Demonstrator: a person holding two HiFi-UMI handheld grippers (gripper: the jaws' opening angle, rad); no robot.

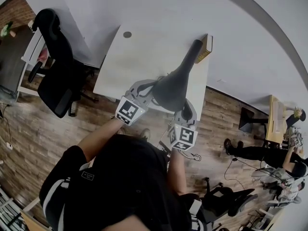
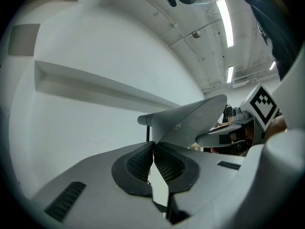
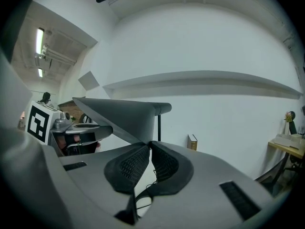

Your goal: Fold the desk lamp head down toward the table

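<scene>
The desk lamp's dark grey cone-shaped head (image 1: 175, 83) hangs over the near edge of the white table (image 1: 139, 57), and both grippers hold it by its wide rim. My left gripper (image 1: 155, 84) grips the rim's left side. In the left gripper view its pads (image 2: 143, 162) close on the thin edge of the lamp head (image 2: 190, 120). My right gripper (image 1: 186, 106) grips the near right side, its pads (image 3: 164, 163) pinched on the edge of the lamp head (image 3: 124, 116). The thin black stem (image 3: 158, 128) stands behind the head. The lamp's base is hidden.
A book (image 1: 206, 47) stands at the table's far right corner, and a small round disc (image 1: 127, 34) lies at the far left. A black office chair (image 1: 57, 66) stands left of the table. Another desk (image 1: 276, 119) and seated people (image 1: 260, 153) are at the right.
</scene>
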